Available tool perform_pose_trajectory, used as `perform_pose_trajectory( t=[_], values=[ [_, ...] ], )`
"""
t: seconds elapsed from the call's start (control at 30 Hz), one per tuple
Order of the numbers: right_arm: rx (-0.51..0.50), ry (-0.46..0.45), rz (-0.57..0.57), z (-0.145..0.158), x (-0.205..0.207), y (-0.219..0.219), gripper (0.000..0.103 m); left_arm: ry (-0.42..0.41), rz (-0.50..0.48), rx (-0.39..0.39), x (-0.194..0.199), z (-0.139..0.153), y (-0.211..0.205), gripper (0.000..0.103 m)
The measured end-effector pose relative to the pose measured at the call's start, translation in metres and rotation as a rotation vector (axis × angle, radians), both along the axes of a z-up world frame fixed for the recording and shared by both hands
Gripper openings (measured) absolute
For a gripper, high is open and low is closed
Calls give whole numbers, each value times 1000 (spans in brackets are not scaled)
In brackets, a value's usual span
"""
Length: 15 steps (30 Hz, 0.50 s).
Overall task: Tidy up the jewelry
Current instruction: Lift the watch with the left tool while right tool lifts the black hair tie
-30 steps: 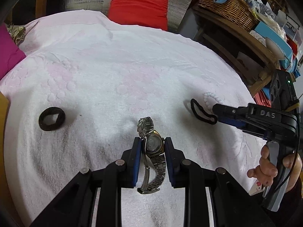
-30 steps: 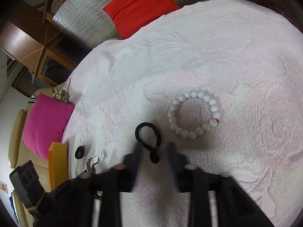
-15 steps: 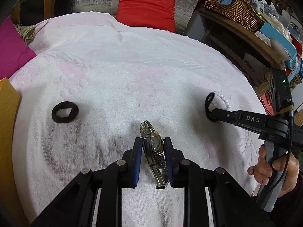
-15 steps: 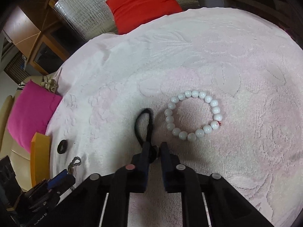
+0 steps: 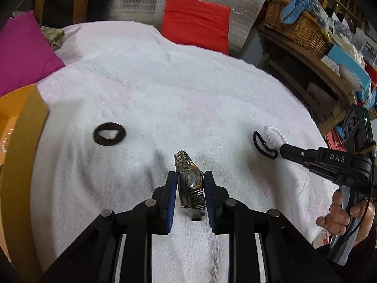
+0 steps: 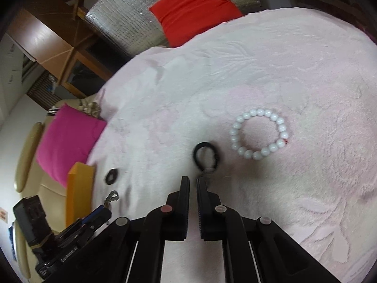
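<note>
My left gripper (image 5: 190, 176) is shut on a silver and gold wristwatch (image 5: 190, 184) and holds it just above the pale pink bedspread (image 5: 165, 94). My right gripper (image 6: 193, 180) is shut and empty; a thin black hair tie (image 6: 206, 156) lies on the cloth just past its tips, apart from them. It also shows in the left wrist view (image 5: 264, 145). A white bead bracelet (image 6: 259, 134) lies to its right. A thick black hair band (image 5: 109, 134) lies at the left.
An orange box (image 5: 21, 141) stands at the bed's left edge, seen too in the right wrist view (image 6: 77, 188). A magenta cushion (image 5: 21, 52) and a red cushion (image 5: 196, 23) lie at the back. A wicker basket (image 5: 299, 26) sits on a wooden shelf at right.
My right gripper closed at the thin black hair tie, then drew back; the tie lies free on the cloth. My left gripper carried the watch leftward, nearer the orange box.
</note>
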State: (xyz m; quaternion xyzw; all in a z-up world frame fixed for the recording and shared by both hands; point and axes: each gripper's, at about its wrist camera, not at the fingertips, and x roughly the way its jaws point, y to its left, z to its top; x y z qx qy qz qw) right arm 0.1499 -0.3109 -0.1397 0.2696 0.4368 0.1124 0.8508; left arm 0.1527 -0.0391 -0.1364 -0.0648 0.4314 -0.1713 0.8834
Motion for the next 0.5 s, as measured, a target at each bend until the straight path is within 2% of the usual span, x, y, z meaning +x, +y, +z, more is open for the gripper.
perform_pose_trajectory(
  t=[0.27, 0.37, 0.5],
  values=[
    [45, -41, 26, 10, -14, 15, 7, -54, 49, 7, -29, 10, 18, 24],
    [11, -56, -39, 14, -20, 8, 7, -62, 57, 18, -35, 9, 23, 24],
    [50, 6, -82, 6, -12, -9, 9, -37, 59, 35, -30, -1, 22, 24]
  ],
)
